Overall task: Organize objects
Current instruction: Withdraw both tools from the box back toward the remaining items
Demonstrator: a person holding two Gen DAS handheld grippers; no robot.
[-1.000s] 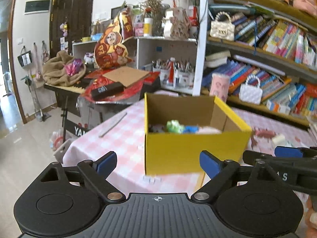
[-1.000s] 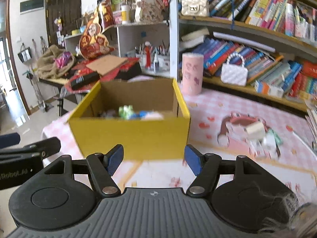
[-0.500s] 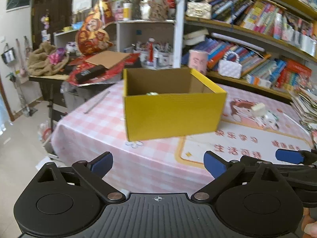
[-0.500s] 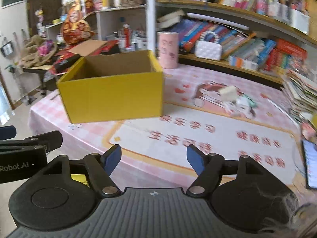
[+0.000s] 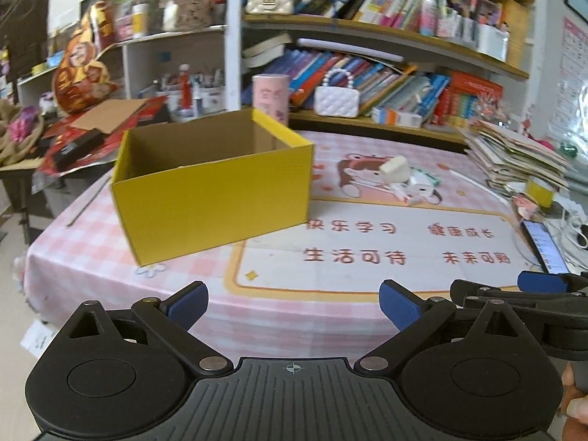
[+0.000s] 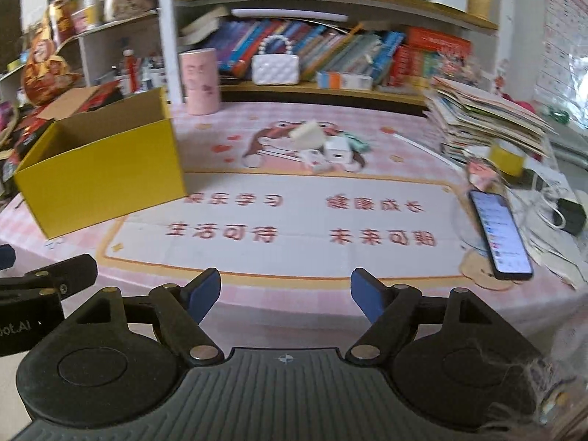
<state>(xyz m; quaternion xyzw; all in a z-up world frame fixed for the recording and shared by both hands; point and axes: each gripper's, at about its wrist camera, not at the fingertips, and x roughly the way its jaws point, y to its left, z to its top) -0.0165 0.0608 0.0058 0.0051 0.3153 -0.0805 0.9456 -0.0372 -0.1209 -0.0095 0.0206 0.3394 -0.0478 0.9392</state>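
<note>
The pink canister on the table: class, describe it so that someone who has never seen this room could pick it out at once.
Start at the pink checked table and find the open yellow box on its left side. Behind the box's far right corner, against the bookshelf, the pink canister stands upright. It is the only tall cylinder there; the white quilted handbag to its right is low, with a bead handle.
</note>
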